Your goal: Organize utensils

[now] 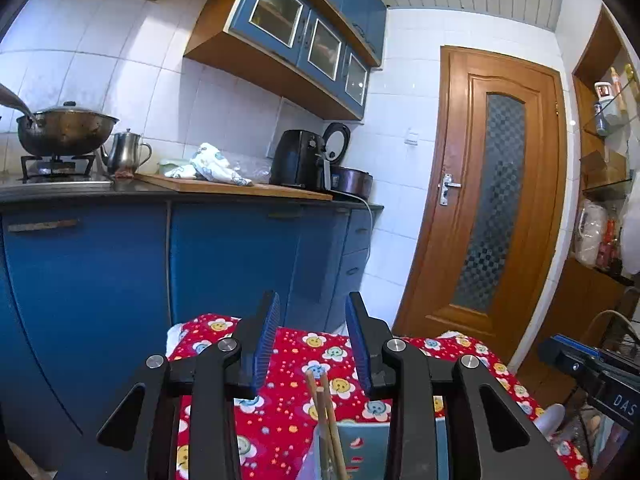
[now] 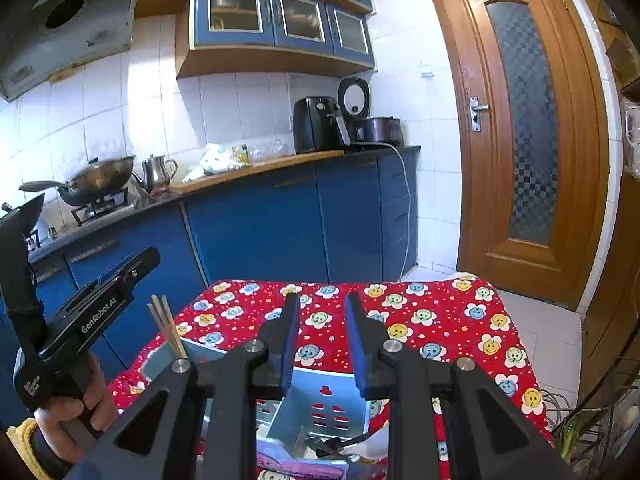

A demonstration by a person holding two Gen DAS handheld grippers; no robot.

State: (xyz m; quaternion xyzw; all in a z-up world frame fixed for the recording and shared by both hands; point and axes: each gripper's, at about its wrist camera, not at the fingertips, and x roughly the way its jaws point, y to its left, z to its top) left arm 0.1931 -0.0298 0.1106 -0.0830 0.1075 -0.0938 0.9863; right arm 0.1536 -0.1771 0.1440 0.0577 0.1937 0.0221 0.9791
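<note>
Above flowered red cloth (image 2: 420,312), slim wooden chopsticks (image 2: 168,328) upright in perforated pale-blue holder (image 2: 320,408)

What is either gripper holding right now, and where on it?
Nothing. The left gripper and right gripper both have open jaws with only air between them; the chopsticks stand free in the holder.

Left wrist view: sits low behind its own tongs (image 1: 312,344), close over the desk (image 1: 288,364) with the red flowered cloth, looking nearly level toward the blue kitchen cabinets (image 1: 224,264) and the wooden door (image 1: 492,200) at right.

Right wrist view: same low seat, tilted somewhat further down over the blue holder (image 2: 320,400).

Shared: cloth, chopsticks (image 2: 168,332), stove wok (image 2: 100,180), air fryer (image 2: 316,124), door. Each view catches the other tool at its edge.
</note>
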